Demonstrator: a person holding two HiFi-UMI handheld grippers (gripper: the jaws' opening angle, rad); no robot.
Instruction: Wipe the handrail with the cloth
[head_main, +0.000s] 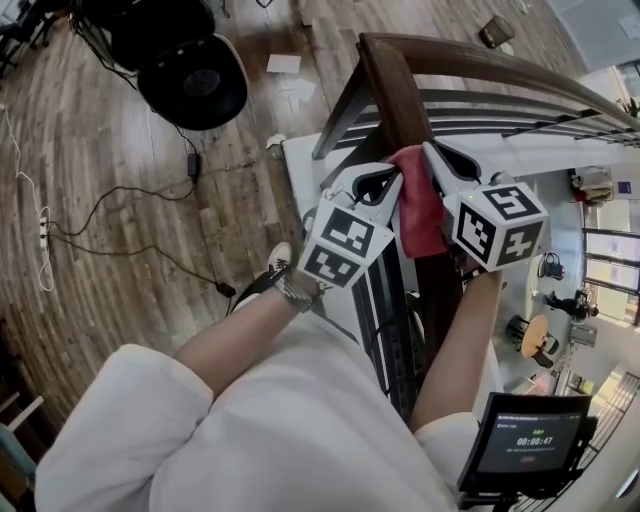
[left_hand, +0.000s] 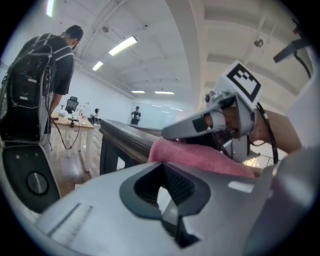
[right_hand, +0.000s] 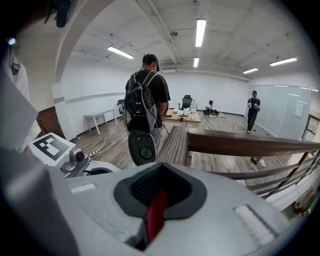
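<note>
The dark wooden handrail (head_main: 385, 85) runs from the top of the head view down between my two grippers. A red cloth (head_main: 420, 215) is draped over it. My right gripper (head_main: 428, 152) comes in from the right and is shut on the cloth; a red strip of it (right_hand: 157, 217) shows pinched between the jaws in the right gripper view. My left gripper (head_main: 392, 180) rests against the cloth's left side with its jaws shut and nothing between them. In the left gripper view the cloth (left_hand: 200, 157) lies on the rail (left_hand: 127, 132) just beyond the jaws.
Metal balusters (head_main: 500, 110) fan out right of the rail. A black round seat (head_main: 195, 75) and cables (head_main: 120, 215) lie on the wooden floor at left. A person with a backpack (right_hand: 145, 95) stands near the rail's far end. A timer screen (head_main: 530, 440) is at bottom right.
</note>
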